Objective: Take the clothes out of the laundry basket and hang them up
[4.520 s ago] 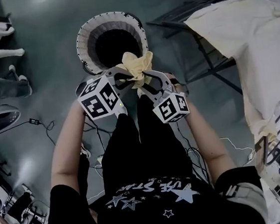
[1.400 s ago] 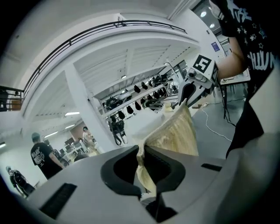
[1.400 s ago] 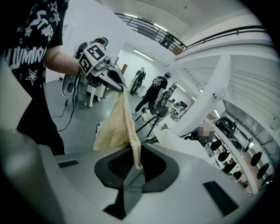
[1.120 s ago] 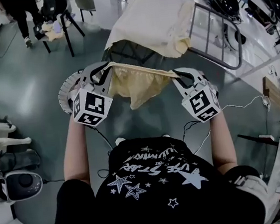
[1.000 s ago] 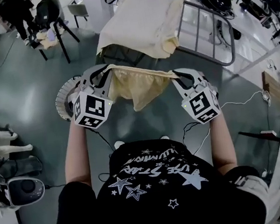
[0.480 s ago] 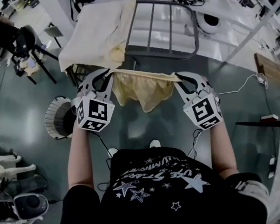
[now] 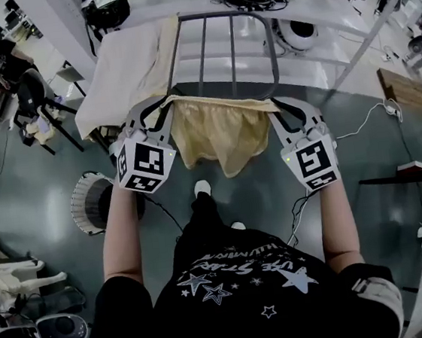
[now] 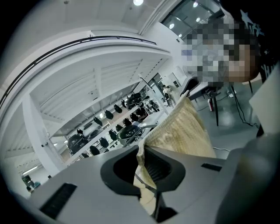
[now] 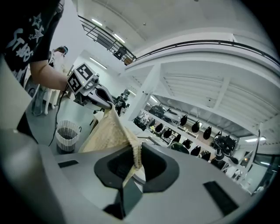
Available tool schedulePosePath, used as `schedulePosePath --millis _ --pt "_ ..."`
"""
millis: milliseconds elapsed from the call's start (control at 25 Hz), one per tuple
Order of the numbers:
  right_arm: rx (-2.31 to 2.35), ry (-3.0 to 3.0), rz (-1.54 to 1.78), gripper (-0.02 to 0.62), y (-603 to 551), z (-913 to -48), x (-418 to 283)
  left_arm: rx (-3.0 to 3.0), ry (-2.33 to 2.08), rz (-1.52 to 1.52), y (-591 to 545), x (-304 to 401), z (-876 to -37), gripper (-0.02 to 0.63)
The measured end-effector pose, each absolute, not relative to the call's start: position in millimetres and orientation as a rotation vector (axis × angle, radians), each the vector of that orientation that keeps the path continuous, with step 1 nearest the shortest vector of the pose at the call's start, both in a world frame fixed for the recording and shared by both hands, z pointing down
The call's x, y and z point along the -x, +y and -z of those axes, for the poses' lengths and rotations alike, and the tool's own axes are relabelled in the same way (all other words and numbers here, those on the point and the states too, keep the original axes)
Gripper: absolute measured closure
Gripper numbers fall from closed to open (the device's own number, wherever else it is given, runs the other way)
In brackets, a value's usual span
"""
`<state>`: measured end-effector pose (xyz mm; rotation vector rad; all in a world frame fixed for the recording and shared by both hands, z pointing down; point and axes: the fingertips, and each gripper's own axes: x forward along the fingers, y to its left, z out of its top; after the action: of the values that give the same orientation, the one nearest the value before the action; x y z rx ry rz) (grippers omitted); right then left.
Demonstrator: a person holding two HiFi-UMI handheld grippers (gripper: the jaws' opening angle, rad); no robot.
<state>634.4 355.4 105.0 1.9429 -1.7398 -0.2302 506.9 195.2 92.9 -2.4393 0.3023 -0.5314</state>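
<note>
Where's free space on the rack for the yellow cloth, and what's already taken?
Free: the rack's bare bars, bordered by the cream cloth on the left and the rack's curved right end. The yellow cloth, stretched between the left gripper and the right gripper, faces that gap. Crowded: the rack's left part, fully draped by the cream cloth.

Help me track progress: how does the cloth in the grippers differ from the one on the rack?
The held cloth is stretched between the left gripper and right gripper; the draped cloth lies over the rack. The held cloth looks deeper yellow and smaller, the draped cloth paler and larger. Both are yellowish.
</note>
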Motion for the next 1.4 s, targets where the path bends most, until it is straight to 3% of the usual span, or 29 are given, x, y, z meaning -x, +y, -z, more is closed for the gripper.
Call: schedulePosePath --millis 760,1400 --pt "-2.152 -1.548 0.189 0.543 156.9 -41.7 -835.2 2.414 0.201 0.385 -15.6 -714.9 -28.5 0.560" --pt "-2.180 -1.456 -0.121 0.543 36.7 -121.5 -953.6 2.510 0.091 0.562 -127.8 -824.4 -113.9 0.558"
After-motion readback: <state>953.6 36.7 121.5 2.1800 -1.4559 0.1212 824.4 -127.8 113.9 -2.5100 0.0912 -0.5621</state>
